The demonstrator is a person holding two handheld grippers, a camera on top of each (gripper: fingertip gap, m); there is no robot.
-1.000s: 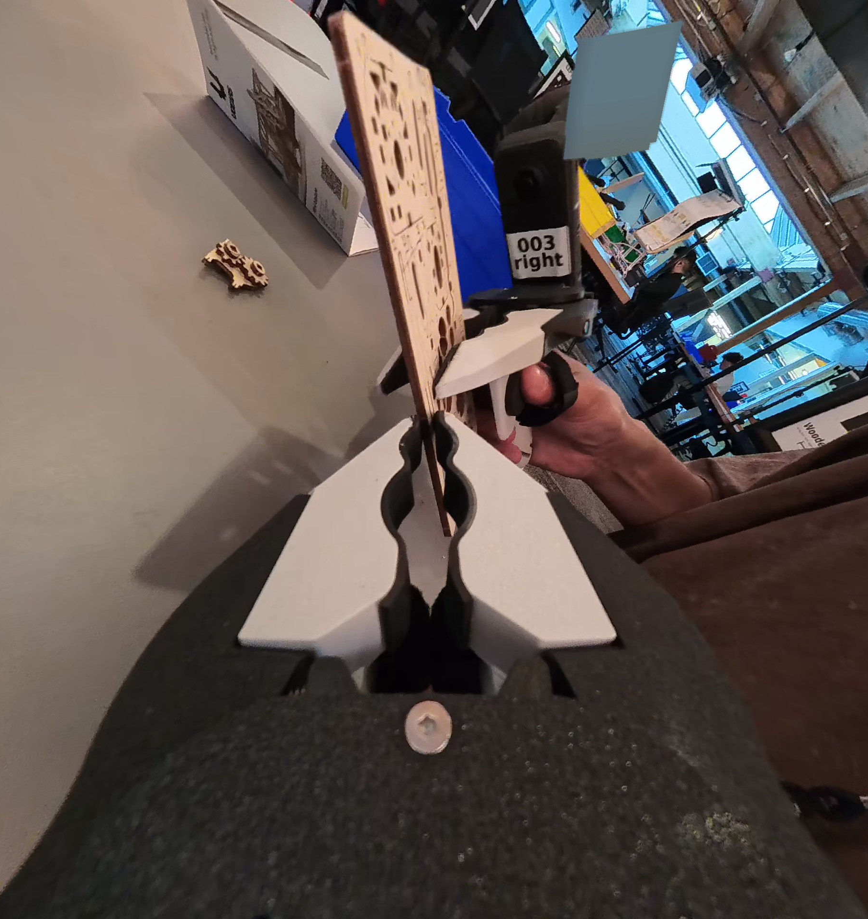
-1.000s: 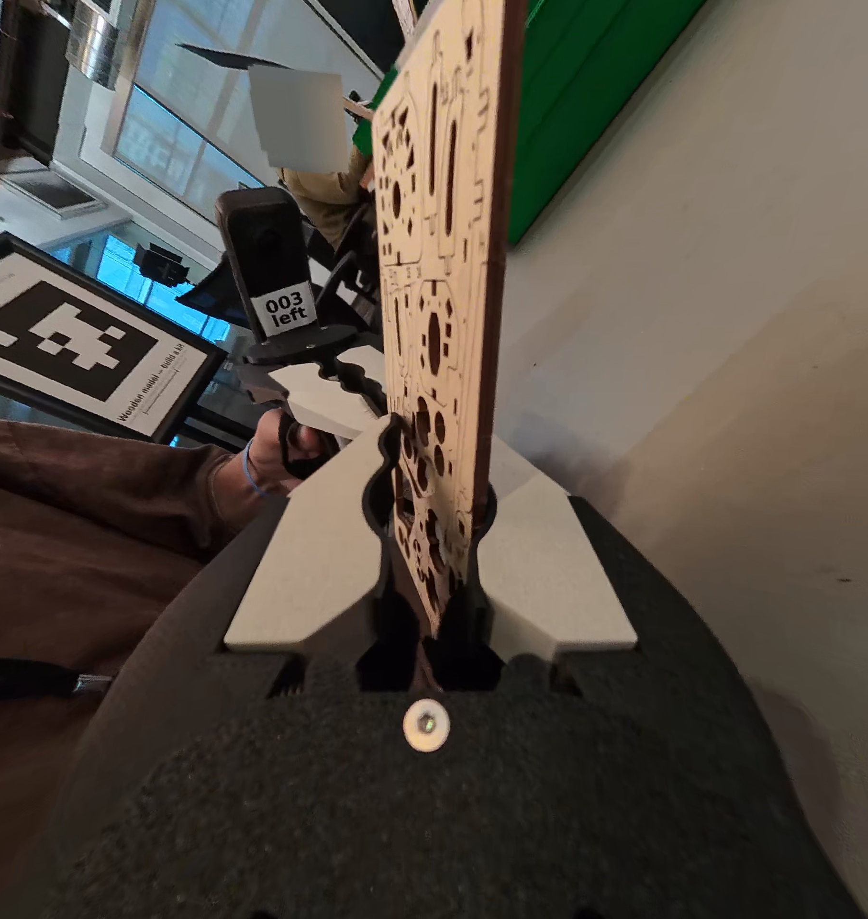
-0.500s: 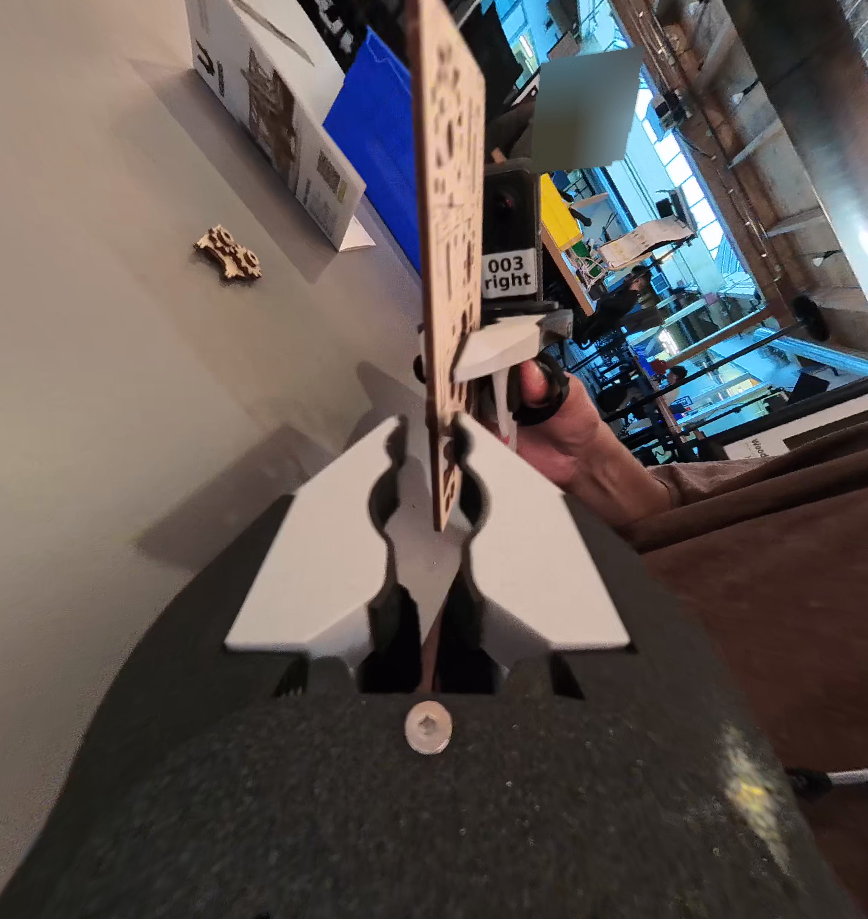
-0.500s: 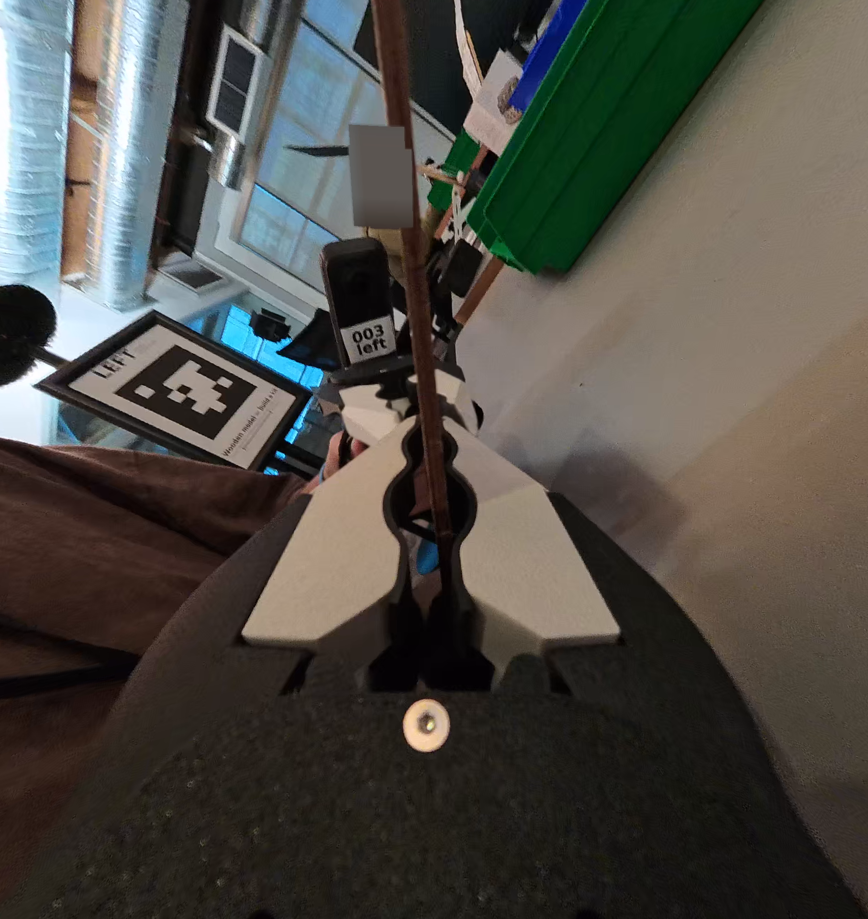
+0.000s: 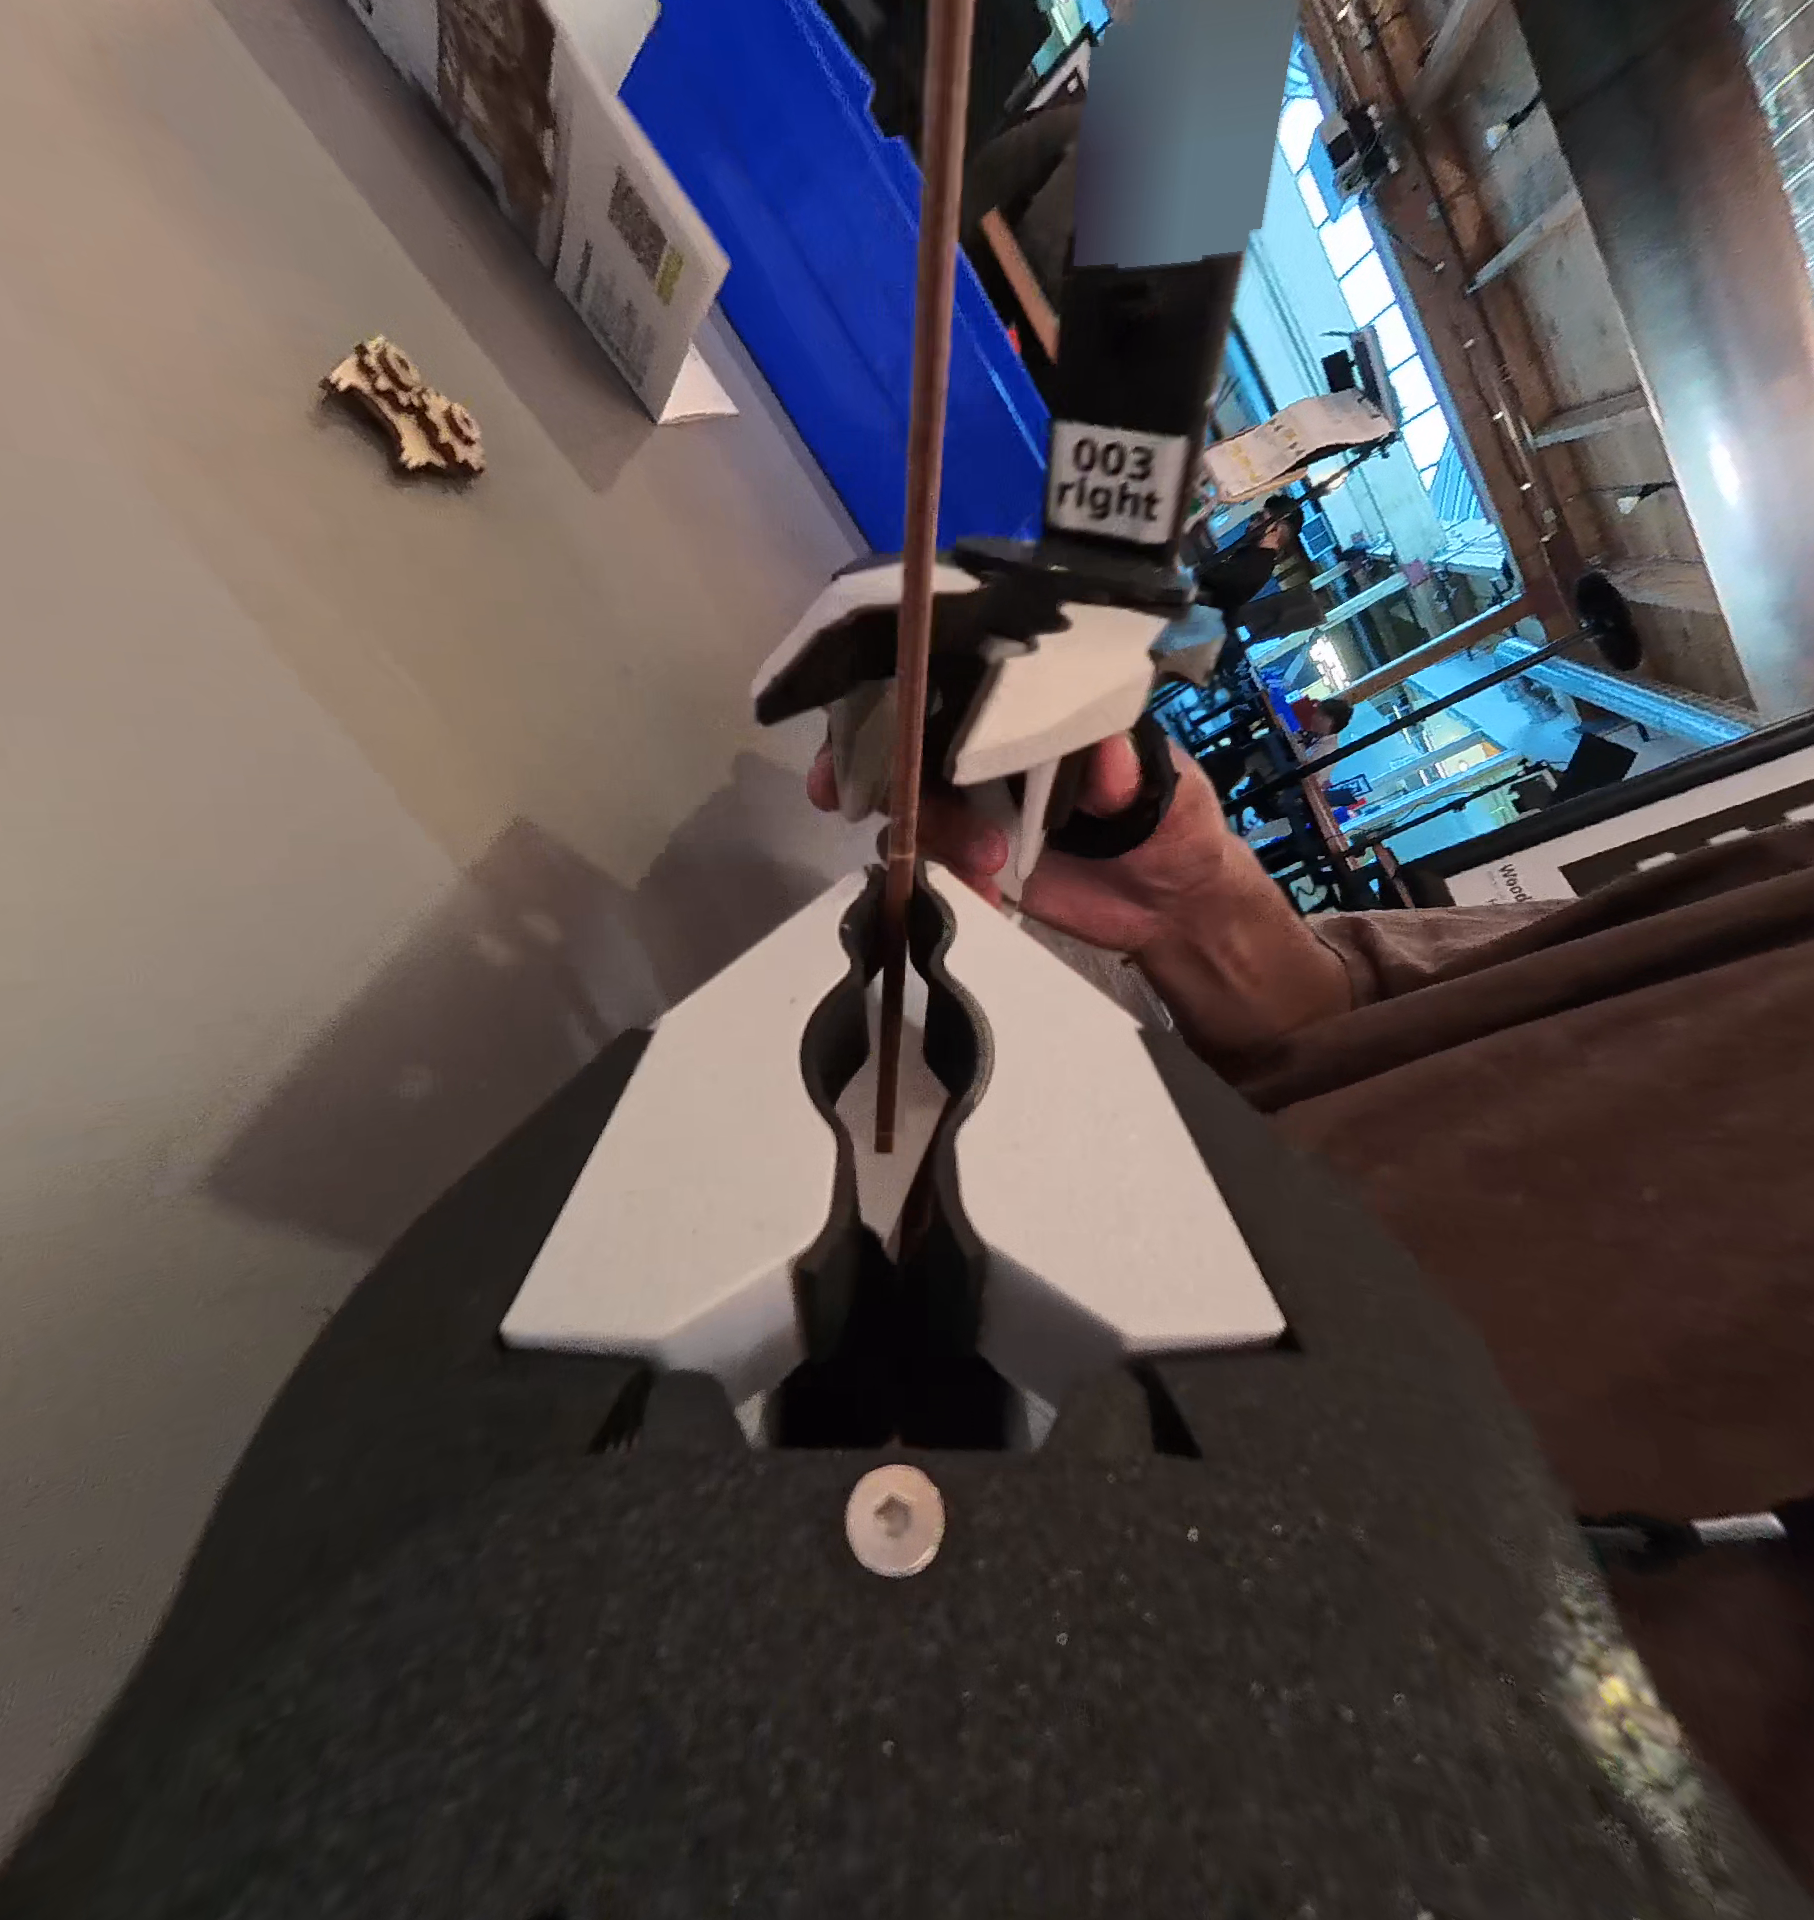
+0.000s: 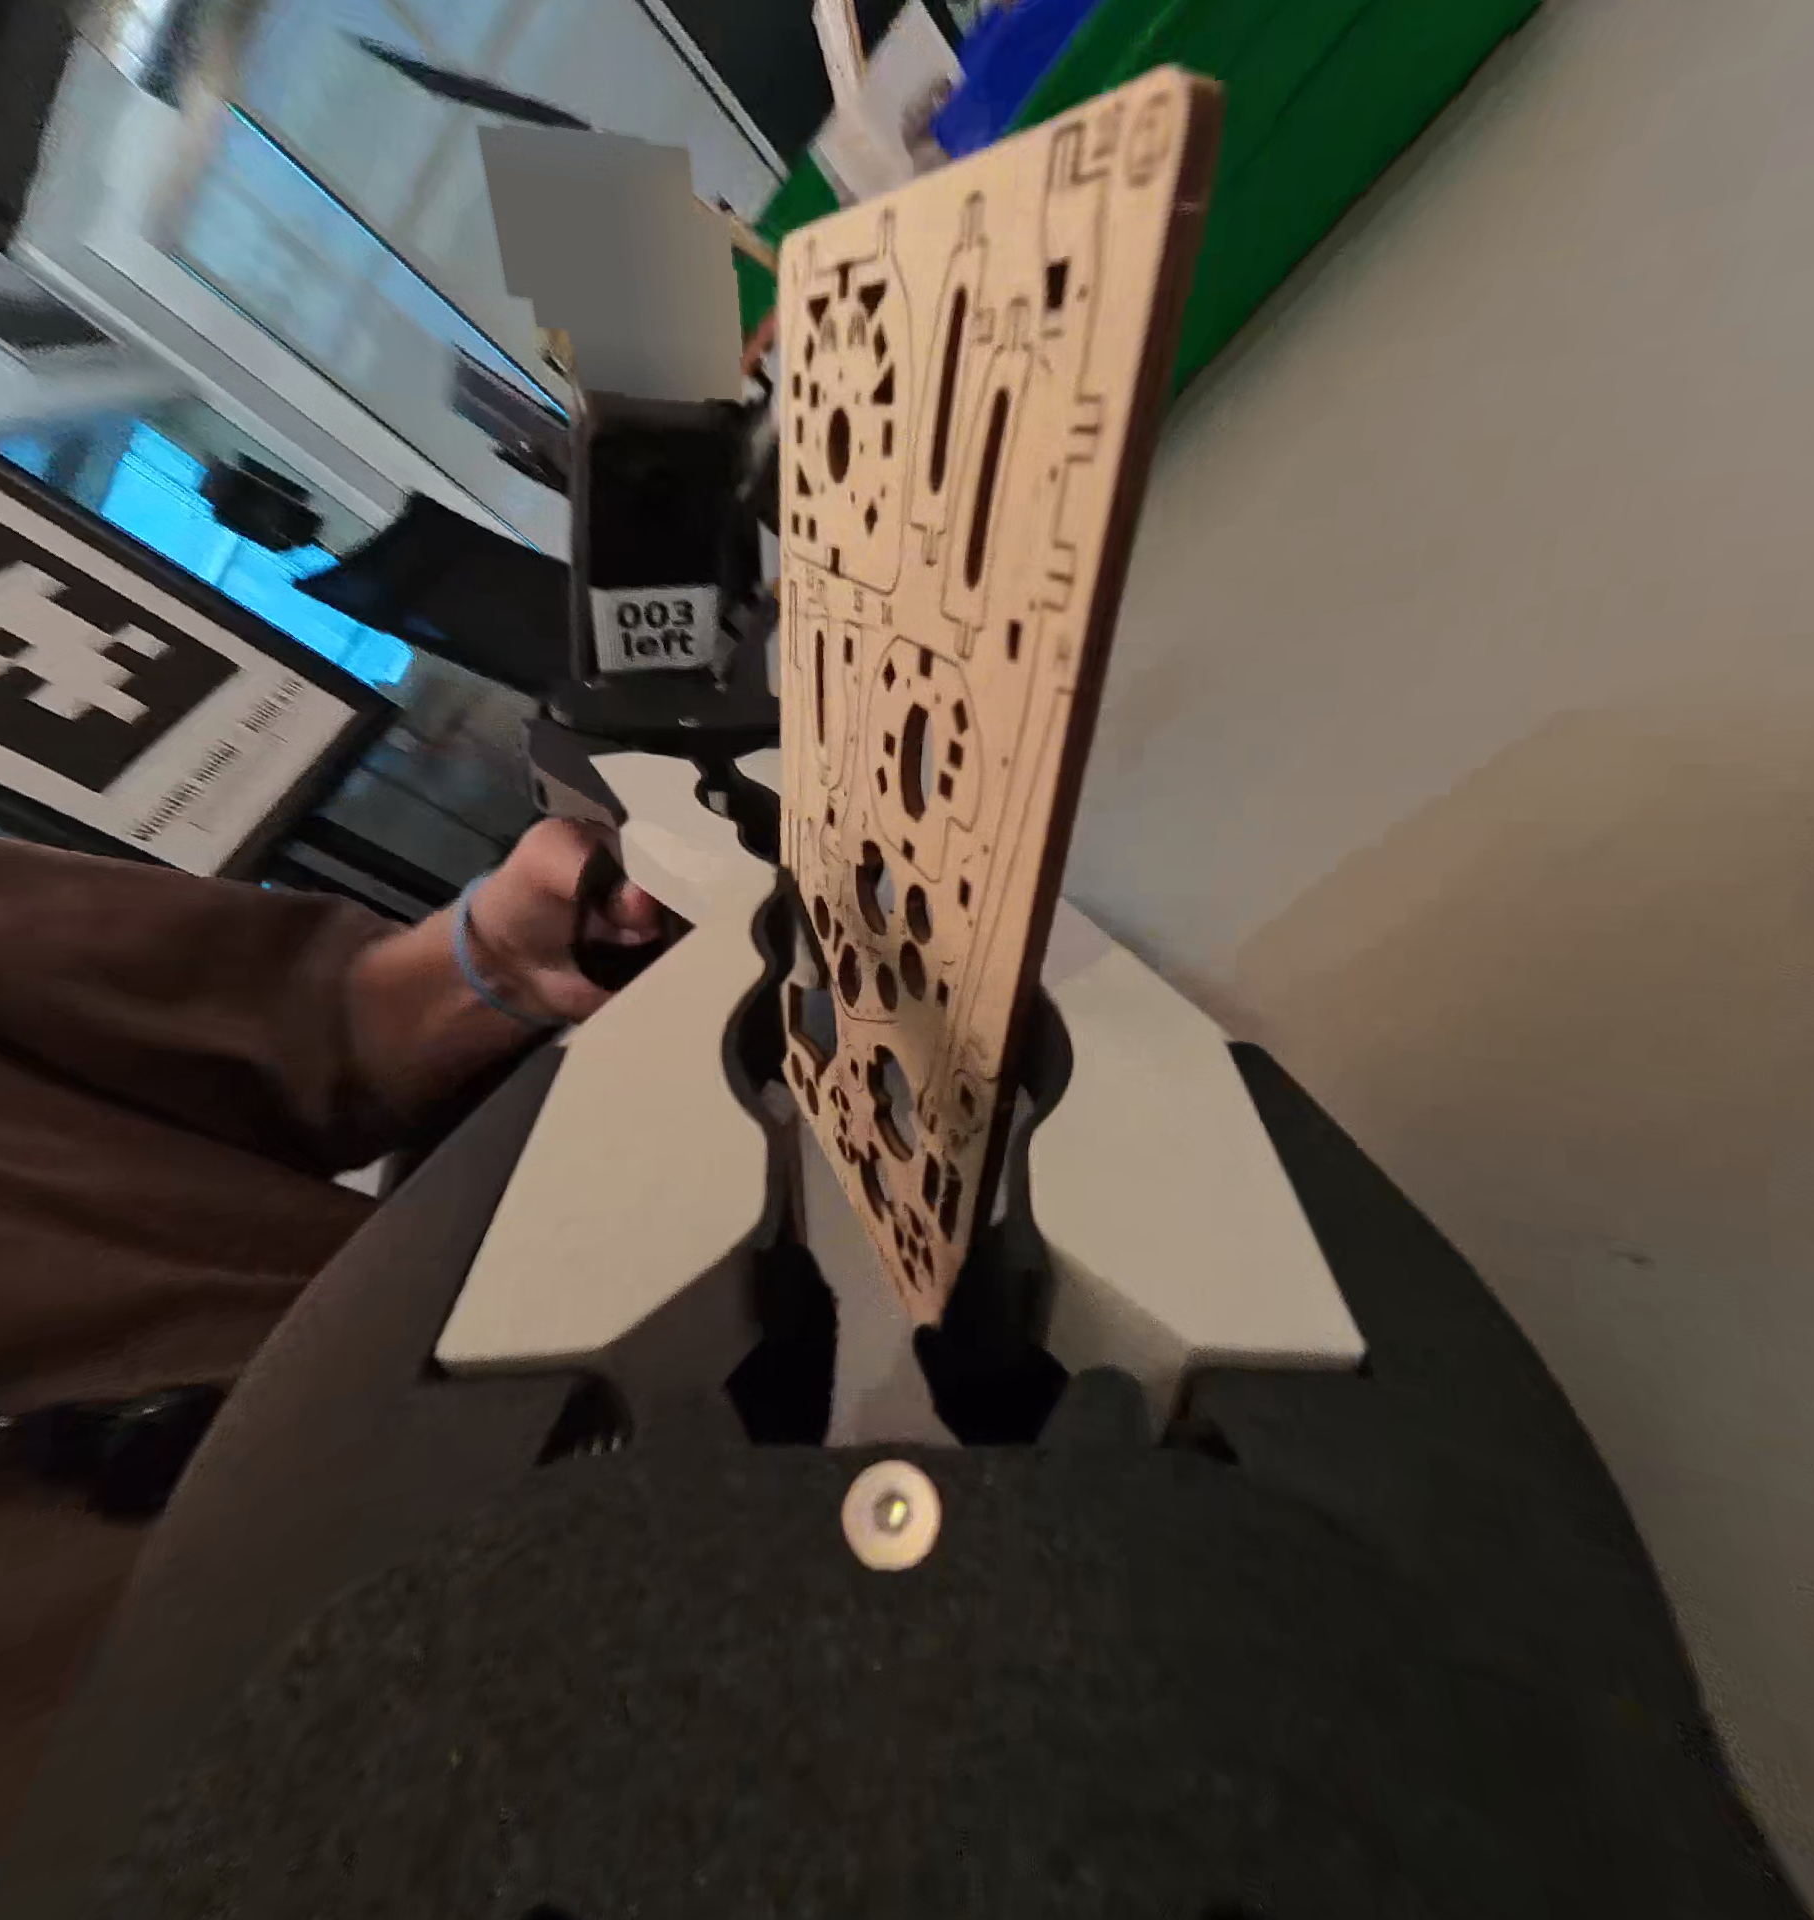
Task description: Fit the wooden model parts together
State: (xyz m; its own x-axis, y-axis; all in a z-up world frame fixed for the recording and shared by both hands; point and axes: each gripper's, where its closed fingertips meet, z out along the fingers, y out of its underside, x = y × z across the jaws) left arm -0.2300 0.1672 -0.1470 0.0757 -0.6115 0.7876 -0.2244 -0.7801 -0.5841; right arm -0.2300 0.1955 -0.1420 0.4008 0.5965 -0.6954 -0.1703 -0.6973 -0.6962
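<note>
Plywood sheet point(image 6: 976, 665) of laser-cut parts stands on edge between both grippers: the left gripper point(image 5: 890, 914) is closed on its lower edge, while the right gripper point(image 6: 913, 977) sits slightly parted with the sheet leaning against one finger. It looks light, stiff and brittle around the cut-outs, so hold it by the solid border.

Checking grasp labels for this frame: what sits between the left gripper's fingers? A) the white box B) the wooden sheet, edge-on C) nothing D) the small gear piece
B: in the left wrist view the wooden sheet runs edge-on between the left gripper fingers, while the small gear piece lies apart on the table.
</note>
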